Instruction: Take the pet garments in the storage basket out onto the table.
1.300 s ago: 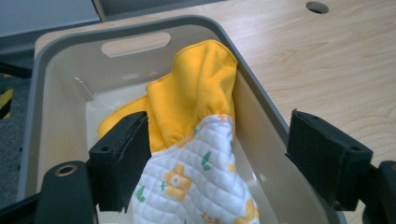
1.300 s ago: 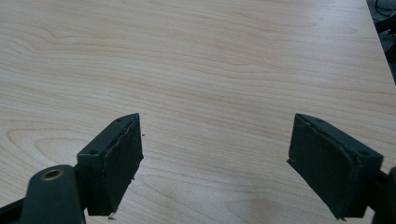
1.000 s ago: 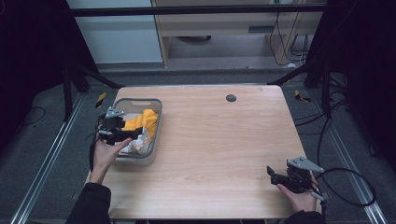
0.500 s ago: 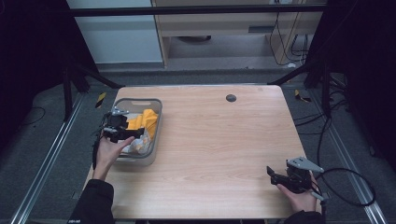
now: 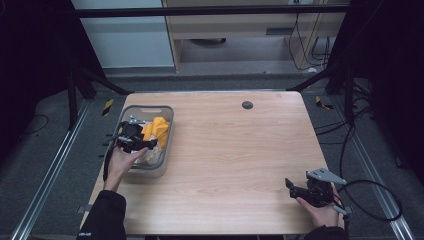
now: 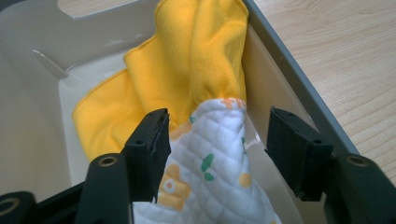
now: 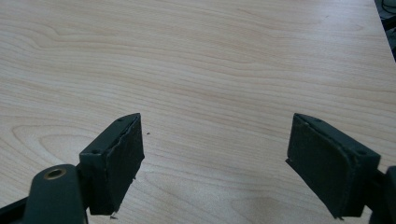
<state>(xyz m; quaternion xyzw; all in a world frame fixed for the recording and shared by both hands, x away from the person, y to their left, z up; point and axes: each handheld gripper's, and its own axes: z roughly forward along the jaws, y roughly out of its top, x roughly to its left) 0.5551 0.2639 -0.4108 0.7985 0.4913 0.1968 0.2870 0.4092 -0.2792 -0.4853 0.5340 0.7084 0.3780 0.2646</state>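
Nearest, at the worktop's front right corner, the right gripper rests in the person's hand, its fingers spread wide over bare wood. Farther back on the left, the left gripper reaches into the grey bin, fingers spread either side of a quilted white cloth with orange and green print. Beyond it, a yellow cloth drapes against the bin's wall.

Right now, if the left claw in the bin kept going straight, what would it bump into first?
Probably the white quilted cloth, already between the open left claw; the yellow cloth lies just beyond.
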